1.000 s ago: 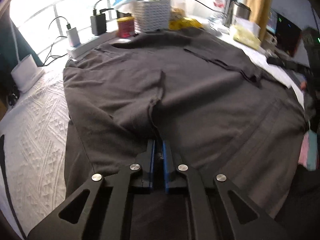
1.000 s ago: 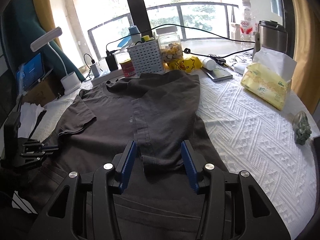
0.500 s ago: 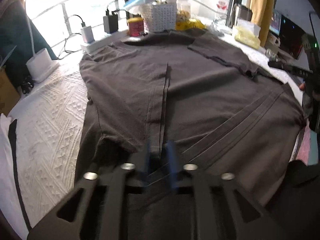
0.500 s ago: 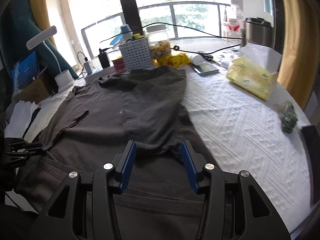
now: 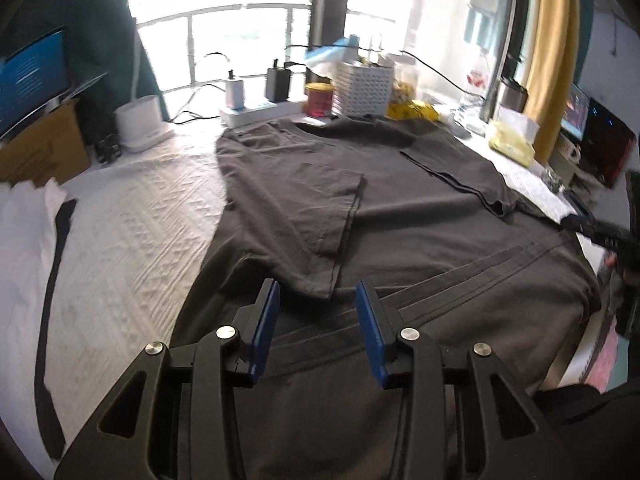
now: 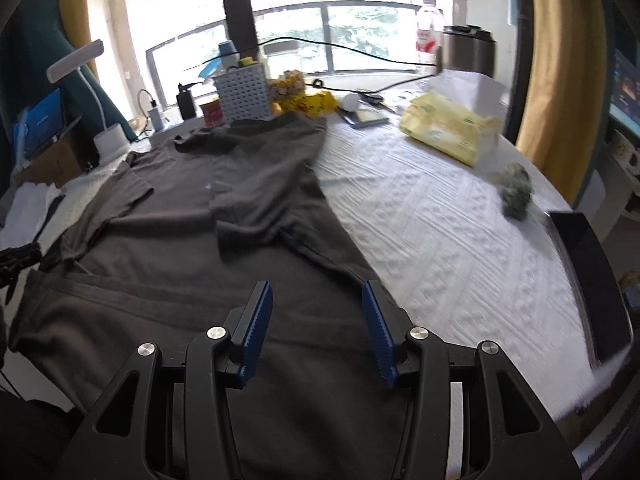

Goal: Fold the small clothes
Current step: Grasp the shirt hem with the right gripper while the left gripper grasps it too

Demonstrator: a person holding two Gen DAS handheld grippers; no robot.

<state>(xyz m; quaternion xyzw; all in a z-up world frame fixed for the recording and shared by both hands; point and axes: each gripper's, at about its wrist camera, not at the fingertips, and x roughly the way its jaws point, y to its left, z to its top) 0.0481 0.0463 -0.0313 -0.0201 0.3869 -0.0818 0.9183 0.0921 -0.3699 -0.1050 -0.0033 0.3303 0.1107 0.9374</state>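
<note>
A dark grey T-shirt (image 5: 420,216) lies flat on the white textured tablecloth (image 5: 132,220), both sleeves folded inward over its body. My left gripper (image 5: 317,294) hovers just short of the folded left sleeve's hem (image 5: 320,280); its jaws are opening and nothing is between them. In the right wrist view the same shirt (image 6: 192,240) spreads to the left, its right sleeve (image 6: 256,196) lying folded in. My right gripper (image 6: 317,294) stands open above the shirt's lower right side, near its edge, with nothing held. The right gripper also shows at the left wrist view's far right edge (image 5: 600,232).
Along the far edge stand a white perforated basket (image 6: 242,94), a red can (image 5: 319,99), a power strip with chargers (image 5: 260,110) and a white lamp base (image 5: 140,122). A yellow tissue pack (image 6: 448,130), a small green figure (image 6: 516,192) and a dark tablet (image 6: 588,280) lie on the right.
My left gripper let go of the left sleeve, opened and drew back and up; the sleeve now lies folded over the shirt. My right gripper, still open, slid back toward the shirt's lower right side.
</note>
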